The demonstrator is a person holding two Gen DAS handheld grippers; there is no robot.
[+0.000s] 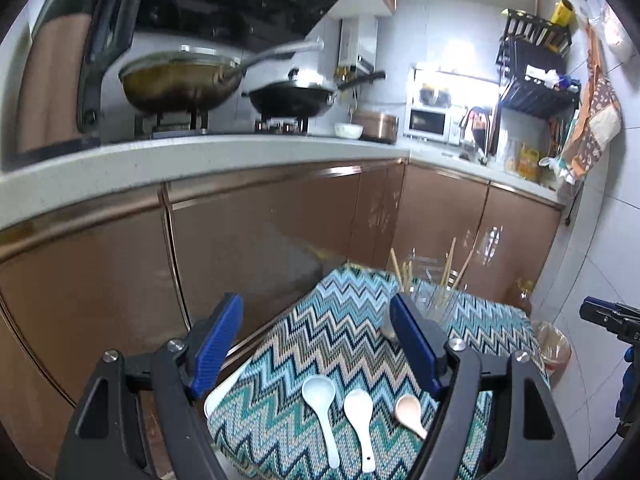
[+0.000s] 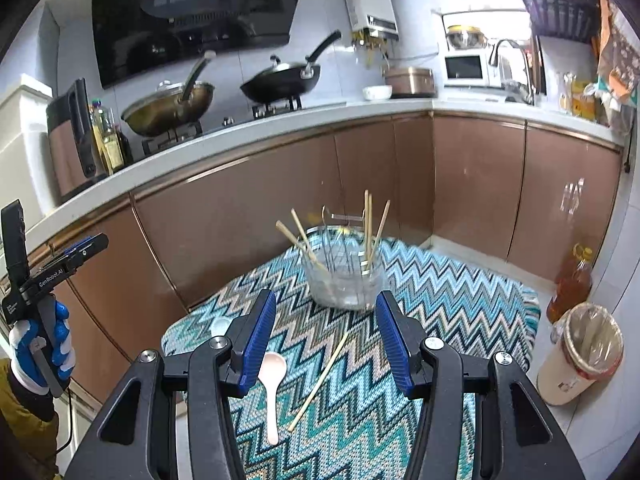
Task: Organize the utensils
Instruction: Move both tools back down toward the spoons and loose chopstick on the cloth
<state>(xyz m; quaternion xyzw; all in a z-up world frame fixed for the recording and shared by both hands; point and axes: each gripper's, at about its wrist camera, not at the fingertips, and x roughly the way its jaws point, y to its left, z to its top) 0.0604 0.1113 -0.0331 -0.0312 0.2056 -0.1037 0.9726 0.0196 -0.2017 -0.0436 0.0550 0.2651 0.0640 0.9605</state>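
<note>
On the zigzag-patterned cloth (image 1: 344,320) three spoons lie side by side: a pale blue spoon (image 1: 319,394), a white spoon (image 1: 359,406) and a pink spoon (image 1: 409,410). My left gripper (image 1: 317,306) hovers above them, jaws wide open and empty. Behind stands a clear glass holder (image 2: 345,280) with several chopsticks upright in it. In the right wrist view the pink spoon (image 2: 273,372) and one loose chopstick (image 2: 320,380) lie on the cloth (image 2: 440,300) under my right gripper (image 2: 325,302), which is open and holds nothing.
Brown cabinet doors (image 2: 260,216) and a white counter with two woks on the stove rise behind the table. An oil bottle (image 2: 570,280) and a lined waste bin (image 2: 580,352) stand on the floor to the right. A gloved hand (image 2: 40,344) holds the left gripper.
</note>
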